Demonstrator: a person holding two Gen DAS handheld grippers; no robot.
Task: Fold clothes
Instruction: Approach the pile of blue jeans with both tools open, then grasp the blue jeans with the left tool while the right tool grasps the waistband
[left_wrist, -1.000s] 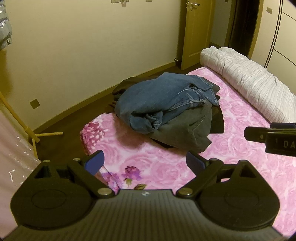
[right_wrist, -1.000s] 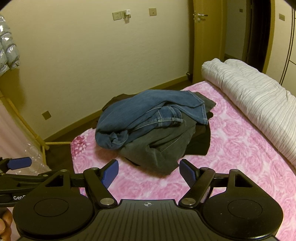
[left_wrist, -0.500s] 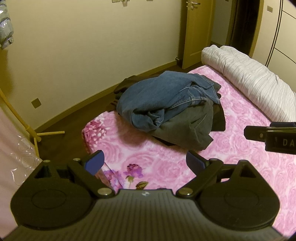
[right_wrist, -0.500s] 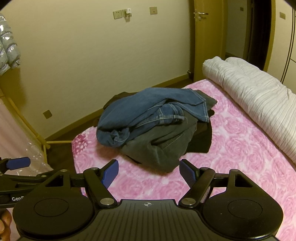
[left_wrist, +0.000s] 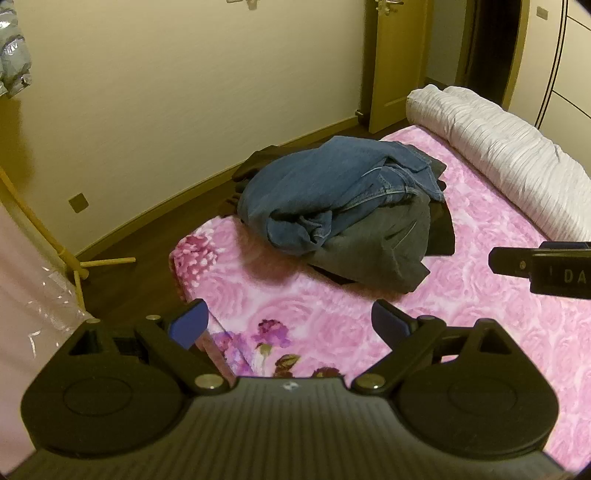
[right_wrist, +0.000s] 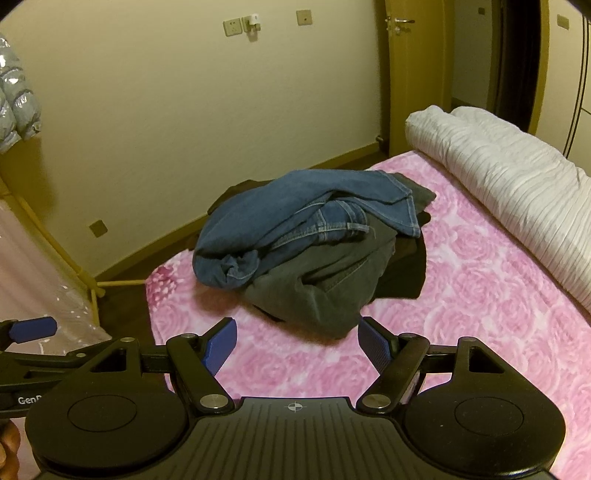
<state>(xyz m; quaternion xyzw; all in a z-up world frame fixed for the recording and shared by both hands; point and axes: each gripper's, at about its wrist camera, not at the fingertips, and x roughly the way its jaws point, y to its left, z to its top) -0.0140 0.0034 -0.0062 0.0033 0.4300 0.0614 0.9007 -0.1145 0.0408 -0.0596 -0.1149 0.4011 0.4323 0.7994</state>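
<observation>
A heap of clothes lies on the pink rose-patterned bed (left_wrist: 480, 325) near its far corner. Blue jeans (left_wrist: 325, 184) lie on top, over grey trousers (left_wrist: 384, 247) and a black garment (left_wrist: 441, 232). The same heap shows in the right wrist view: blue jeans (right_wrist: 295, 214), grey trousers (right_wrist: 325, 288). My left gripper (left_wrist: 290, 323) is open and empty, short of the heap above the bed's near edge. My right gripper (right_wrist: 297, 341) is open and empty, just in front of the grey trousers. The right gripper's side shows at the left view's right edge (left_wrist: 543, 266).
A rolled white quilt (left_wrist: 498, 155) lies along the bed's right side. A yellow rack leg (left_wrist: 77, 262) and plastic-covered pink fabric (left_wrist: 33, 317) stand at the left on the dark floor. A wall and a wooden door (right_wrist: 417, 74) are behind the bed.
Both grippers have drifted slightly, so the heap sits a little higher and to the right in both views. Both stay open and empty; the clothes have not moved.
</observation>
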